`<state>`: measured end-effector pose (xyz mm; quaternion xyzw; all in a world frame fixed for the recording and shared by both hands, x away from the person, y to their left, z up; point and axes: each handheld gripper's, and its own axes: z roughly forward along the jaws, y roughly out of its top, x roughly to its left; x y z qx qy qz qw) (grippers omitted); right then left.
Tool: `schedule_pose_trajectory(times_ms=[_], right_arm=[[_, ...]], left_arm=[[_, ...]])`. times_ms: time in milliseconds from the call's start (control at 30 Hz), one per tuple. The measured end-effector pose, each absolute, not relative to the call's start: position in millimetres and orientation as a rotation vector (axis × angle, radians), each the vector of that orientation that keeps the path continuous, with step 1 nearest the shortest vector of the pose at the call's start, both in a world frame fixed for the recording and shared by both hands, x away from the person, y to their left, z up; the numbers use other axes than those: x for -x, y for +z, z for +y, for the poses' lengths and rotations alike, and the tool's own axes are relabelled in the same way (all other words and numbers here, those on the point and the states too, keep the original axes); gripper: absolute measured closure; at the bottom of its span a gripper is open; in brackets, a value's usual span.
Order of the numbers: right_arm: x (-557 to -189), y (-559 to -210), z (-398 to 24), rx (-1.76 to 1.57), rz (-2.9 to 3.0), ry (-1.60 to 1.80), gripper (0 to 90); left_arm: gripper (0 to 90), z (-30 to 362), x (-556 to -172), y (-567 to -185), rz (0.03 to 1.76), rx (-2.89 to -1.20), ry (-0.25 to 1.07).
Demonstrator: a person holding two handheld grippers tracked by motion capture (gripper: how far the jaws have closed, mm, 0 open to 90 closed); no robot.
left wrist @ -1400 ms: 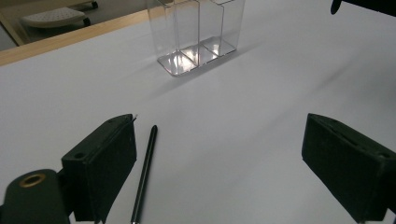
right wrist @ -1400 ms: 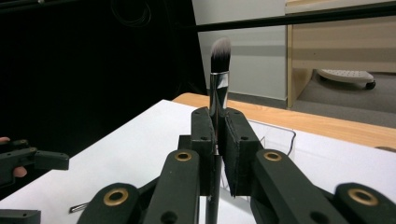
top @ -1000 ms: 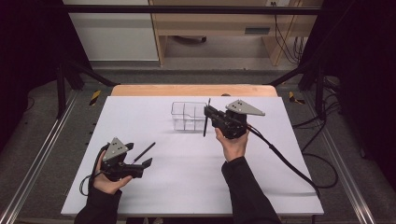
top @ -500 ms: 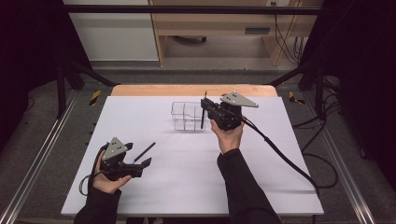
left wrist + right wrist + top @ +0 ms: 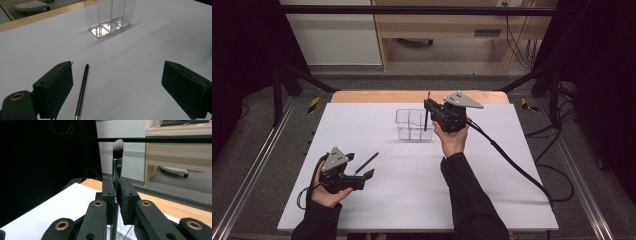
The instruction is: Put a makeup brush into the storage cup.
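Observation:
A clear plastic organizer [image 5: 413, 124] with several compartments stands at the back middle of the white table [image 5: 412, 200]. My right gripper [image 5: 427, 106] is shut on a makeup brush [image 5: 117, 162], held upright with its bristles up, over the organizer's right side. My left gripper [image 5: 366, 170] rests near the table's front left, open, with nothing between its jaws. A second black brush [image 5: 365, 163] lies flat on the table by the left jaw; in the left gripper view the brush [image 5: 82, 91] lies between the jaws, close to the left one, with the organizer [image 5: 110, 17] beyond.
A wooden strip [image 5: 412, 96] runs along the table's far edge. A desk [image 5: 447, 25] and cables stand behind the table. Metal frame rails [image 5: 252, 175] flank both sides. A black cable [image 5: 512, 160] trails from my right gripper across the table's right part.
My right gripper has carried the brush up and back, from just right of the organizer to above its right side, turning the brush more upright. The left gripper has stayed still.

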<state>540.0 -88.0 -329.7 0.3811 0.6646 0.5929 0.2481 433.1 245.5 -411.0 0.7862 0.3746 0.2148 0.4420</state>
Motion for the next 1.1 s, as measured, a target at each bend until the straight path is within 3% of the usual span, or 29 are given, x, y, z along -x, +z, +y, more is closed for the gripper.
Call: schedule_pose_trajectory(times_ms=[1100], right_arm=[[-588,-336,-63,-1.070,1.769,1.572,84.1]], left_arm=[[9.2,244,-433,-411,0.918,-1.960,0.533]])
